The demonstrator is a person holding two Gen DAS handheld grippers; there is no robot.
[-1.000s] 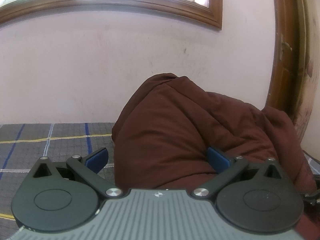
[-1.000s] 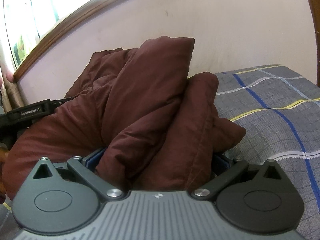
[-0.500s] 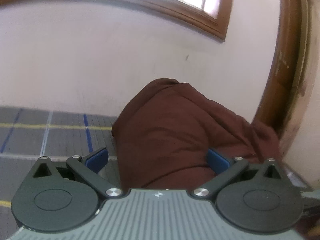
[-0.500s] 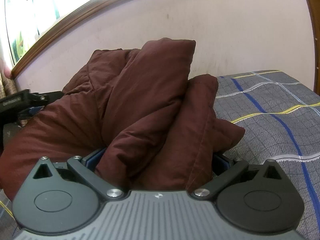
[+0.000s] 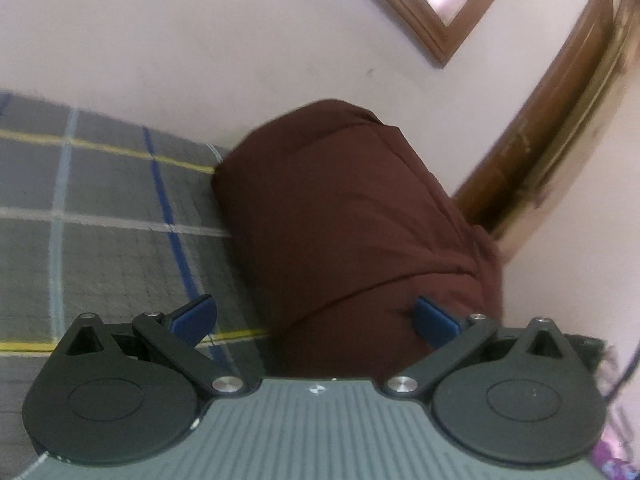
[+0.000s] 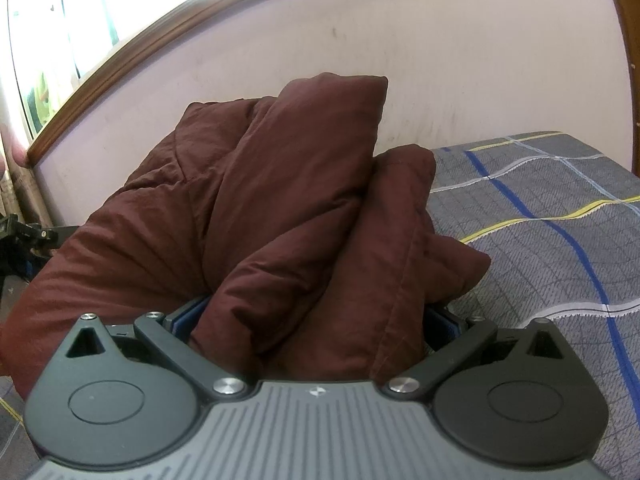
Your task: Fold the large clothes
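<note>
A puffy dark maroon jacket (image 6: 280,216) lies bunched on the bed against the wall. My right gripper (image 6: 314,318) has its blue pads spread wide with thick folds of the jacket filling the gap between them. In the left wrist view the jacket (image 5: 352,232) fills the middle. My left gripper (image 5: 316,316) is open wide; its right pad (image 5: 434,316) touches the jacket and its left pad (image 5: 196,314) is free over the bedsheet. The left gripper's body shows at the far left of the right wrist view (image 6: 24,236).
The bed has a grey plaid sheet (image 6: 560,240) with blue, yellow and white lines, also in the left wrist view (image 5: 100,220). A pale wall (image 6: 460,60) runs behind. A wooden window frame (image 6: 120,68) is above, and a wooden door frame (image 5: 560,128) stands at the right.
The left gripper has tilted and swung, so its view rolled and the window slid to the upper right. The right gripper and its bundle of jacket have barely moved.
</note>
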